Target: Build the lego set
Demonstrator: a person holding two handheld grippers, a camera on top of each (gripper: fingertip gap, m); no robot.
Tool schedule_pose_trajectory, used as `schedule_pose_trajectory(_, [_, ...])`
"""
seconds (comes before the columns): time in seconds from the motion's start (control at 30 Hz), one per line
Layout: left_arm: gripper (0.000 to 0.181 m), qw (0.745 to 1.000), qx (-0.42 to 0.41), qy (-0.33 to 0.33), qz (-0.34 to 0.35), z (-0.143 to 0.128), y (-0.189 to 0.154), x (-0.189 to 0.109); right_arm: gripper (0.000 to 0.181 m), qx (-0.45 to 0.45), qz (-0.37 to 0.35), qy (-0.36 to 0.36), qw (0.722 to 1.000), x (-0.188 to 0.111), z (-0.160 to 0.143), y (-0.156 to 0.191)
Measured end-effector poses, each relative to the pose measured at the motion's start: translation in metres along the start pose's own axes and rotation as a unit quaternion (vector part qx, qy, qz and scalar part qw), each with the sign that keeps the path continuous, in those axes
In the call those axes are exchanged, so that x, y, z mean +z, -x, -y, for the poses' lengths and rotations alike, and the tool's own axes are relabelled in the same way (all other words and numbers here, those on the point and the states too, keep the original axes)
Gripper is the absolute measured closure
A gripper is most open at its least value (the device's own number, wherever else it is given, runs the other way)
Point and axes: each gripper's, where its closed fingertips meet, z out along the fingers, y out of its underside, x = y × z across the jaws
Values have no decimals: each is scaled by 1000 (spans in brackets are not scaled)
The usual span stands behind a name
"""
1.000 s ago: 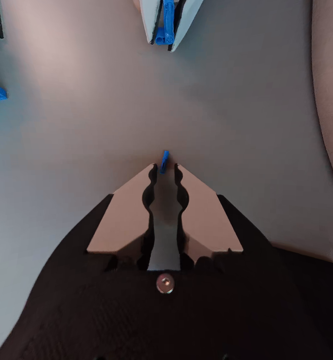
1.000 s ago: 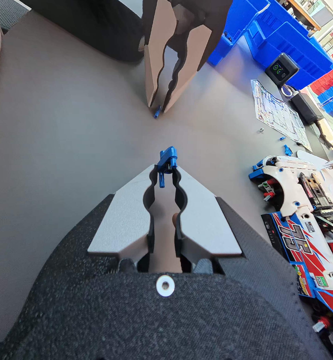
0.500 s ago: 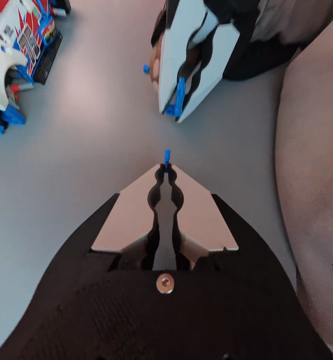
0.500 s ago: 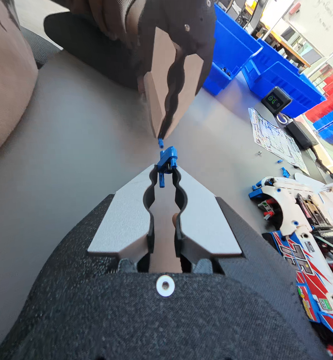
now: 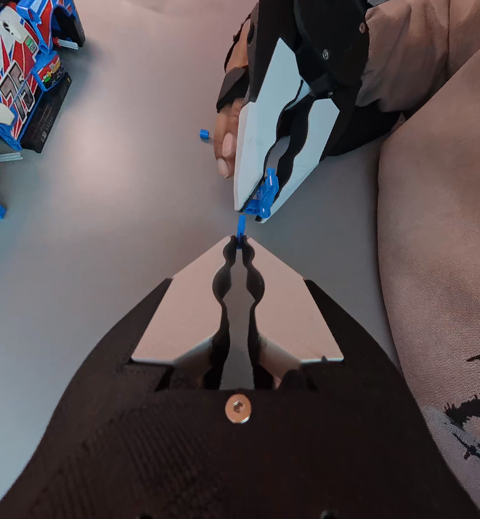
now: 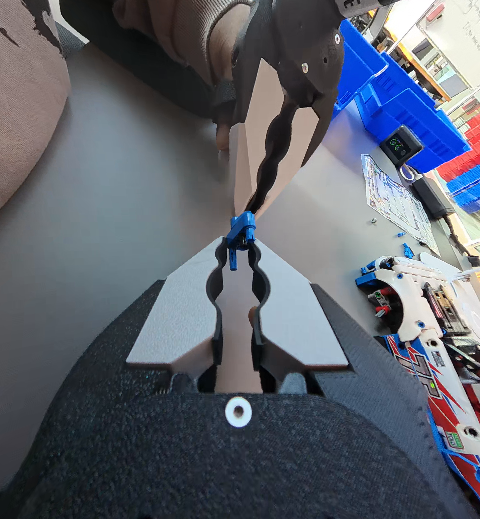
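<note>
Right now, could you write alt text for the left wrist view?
The left gripper pinches a small blue pin, its tip almost touching a blue piece held by the right gripper, above a grey table.

Two claws are in view, the left claw and the right claw, each pinching one blue piece: one small blue pin and one larger blue connector. One loose blue stud lies alone on the grey counter. One part-built race car model in white, red and blue sits at the counter's right edge. Beside it toward the far edge lie two tiny blue loose pieces, one small silver nut and one instruction sheet. Two big blue bins stand at the far edge, with one small black device showing a lit screen and one black power brick.
</note>
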Motion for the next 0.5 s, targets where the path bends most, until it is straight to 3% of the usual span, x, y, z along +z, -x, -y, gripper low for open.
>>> schedule_pose_trajectory(0.5, [179, 998, -48, 35, -11, -13, -2, 9, 169, -42, 12, 53, 998, 11, -14, 9])
